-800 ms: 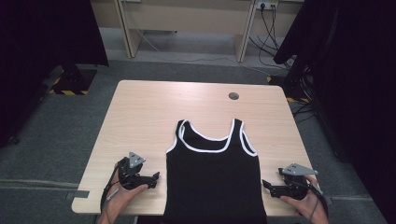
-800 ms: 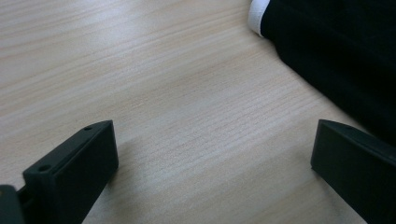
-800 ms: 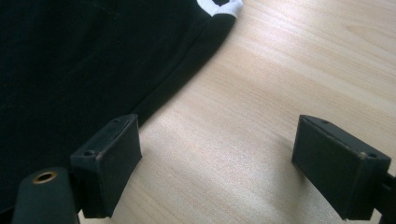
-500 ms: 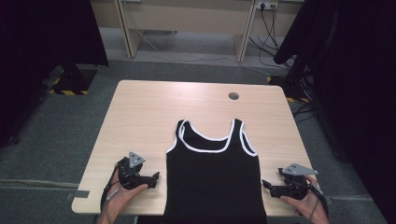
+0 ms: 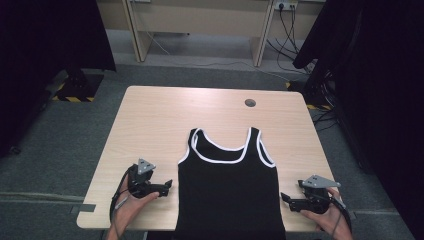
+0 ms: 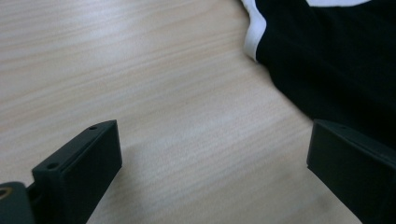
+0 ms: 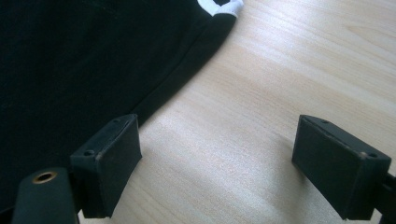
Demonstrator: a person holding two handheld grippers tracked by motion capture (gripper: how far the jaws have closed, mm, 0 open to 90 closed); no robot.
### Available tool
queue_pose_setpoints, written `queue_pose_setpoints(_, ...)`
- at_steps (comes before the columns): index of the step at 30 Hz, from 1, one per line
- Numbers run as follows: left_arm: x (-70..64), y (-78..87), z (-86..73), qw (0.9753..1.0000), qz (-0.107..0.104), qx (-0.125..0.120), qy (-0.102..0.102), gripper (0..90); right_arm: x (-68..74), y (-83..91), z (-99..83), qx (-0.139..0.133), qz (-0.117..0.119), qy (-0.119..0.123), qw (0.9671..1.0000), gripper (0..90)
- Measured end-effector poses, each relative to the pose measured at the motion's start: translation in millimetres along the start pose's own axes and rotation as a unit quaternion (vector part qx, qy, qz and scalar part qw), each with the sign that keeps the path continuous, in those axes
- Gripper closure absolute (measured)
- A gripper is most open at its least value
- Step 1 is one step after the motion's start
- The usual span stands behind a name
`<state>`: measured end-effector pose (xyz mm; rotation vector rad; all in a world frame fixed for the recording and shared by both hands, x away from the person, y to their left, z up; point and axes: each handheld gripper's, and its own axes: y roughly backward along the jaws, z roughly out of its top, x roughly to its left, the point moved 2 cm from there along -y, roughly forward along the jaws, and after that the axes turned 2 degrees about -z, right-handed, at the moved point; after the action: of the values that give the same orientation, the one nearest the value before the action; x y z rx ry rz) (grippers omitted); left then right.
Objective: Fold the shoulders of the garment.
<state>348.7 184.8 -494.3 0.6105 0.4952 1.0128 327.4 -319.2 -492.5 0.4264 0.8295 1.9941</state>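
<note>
A black tank top (image 5: 230, 192) with white trim lies flat on the table (image 5: 150, 125), its hem at the near edge. The left tongs (image 5: 167, 186) and right tongs (image 5: 285, 198) flank it, each with jaws wide apart and holding nothing, just beside its side edges.

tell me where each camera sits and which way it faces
High view: above the person's side, facing forward and down on the pale wooden table; both hands, left claw, right claw.
Left gripper view: on the left claw, low over the table, open jaws.
Right gripper view: on the right claw, likewise.
Shared: the black sleeveless top with white trim.
</note>
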Motion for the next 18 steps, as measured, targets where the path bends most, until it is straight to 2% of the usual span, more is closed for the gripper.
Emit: queue_pose_setpoints(18,-8.7,-19.2,34.5,0.9992,-0.033,-0.023,0.005,1.7,0.0,0.0,0.0,0.0,0.0,0.0,1.0,15.8)
